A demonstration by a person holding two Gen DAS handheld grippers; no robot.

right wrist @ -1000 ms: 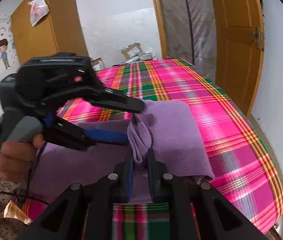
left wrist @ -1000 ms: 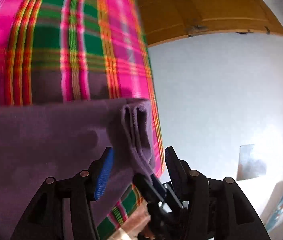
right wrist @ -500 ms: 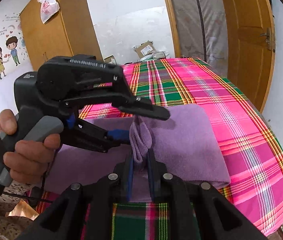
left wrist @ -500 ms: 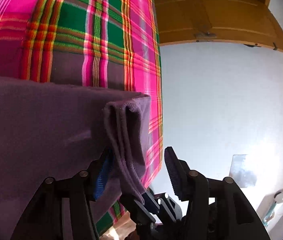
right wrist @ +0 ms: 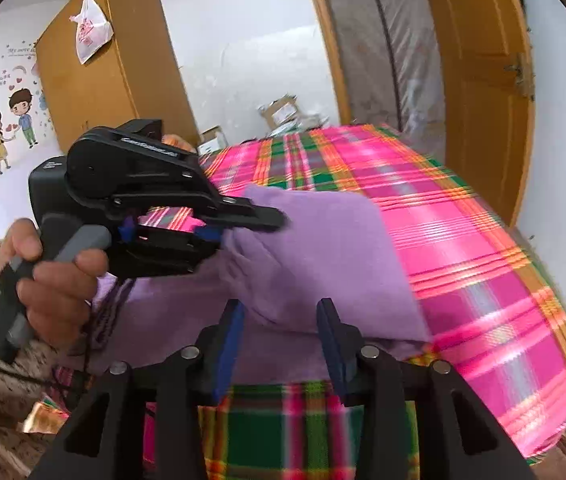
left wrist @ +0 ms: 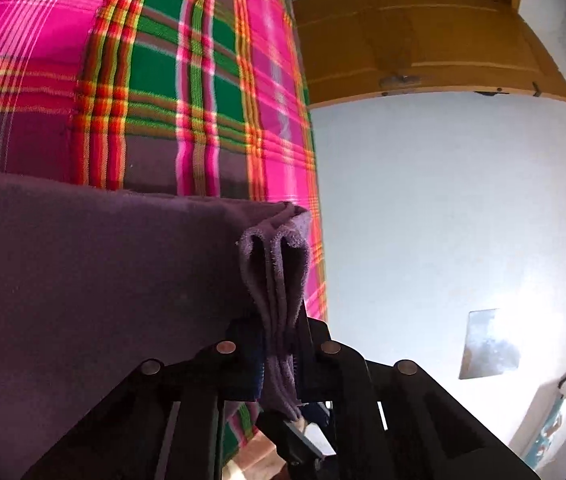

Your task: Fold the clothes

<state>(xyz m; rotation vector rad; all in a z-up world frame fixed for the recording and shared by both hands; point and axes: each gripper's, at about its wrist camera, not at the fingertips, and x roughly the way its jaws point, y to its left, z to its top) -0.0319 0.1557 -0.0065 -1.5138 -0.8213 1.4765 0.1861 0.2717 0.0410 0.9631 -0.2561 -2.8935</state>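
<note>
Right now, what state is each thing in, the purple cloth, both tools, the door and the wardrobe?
Purple cloth: folded, lying on the plaid bedspread, its bunched corner pinched.
Left tool: jaws closing, clamped on that bunched corner.
Right tool: jaws opening, pads clear of the cloth.
Door: open, swung against the wall.
Wardrobe: doors closed, a plastic bag hanging on it.

The cloth [right wrist: 323, 248] lies on the bed [right wrist: 463, 240], near its front edge. The left tongs [right wrist: 243, 224] reach in from the left and are closing on a bunched fold [left wrist: 279, 280] of the cloth at its left part. The right tongs [right wrist: 279, 344] stand in front of the cloth, opening, with cloth between the pads but not pressed. A wardrobe [right wrist: 111, 80] stands behind the bed at left; a door [right wrist: 483, 80] at right.
</note>
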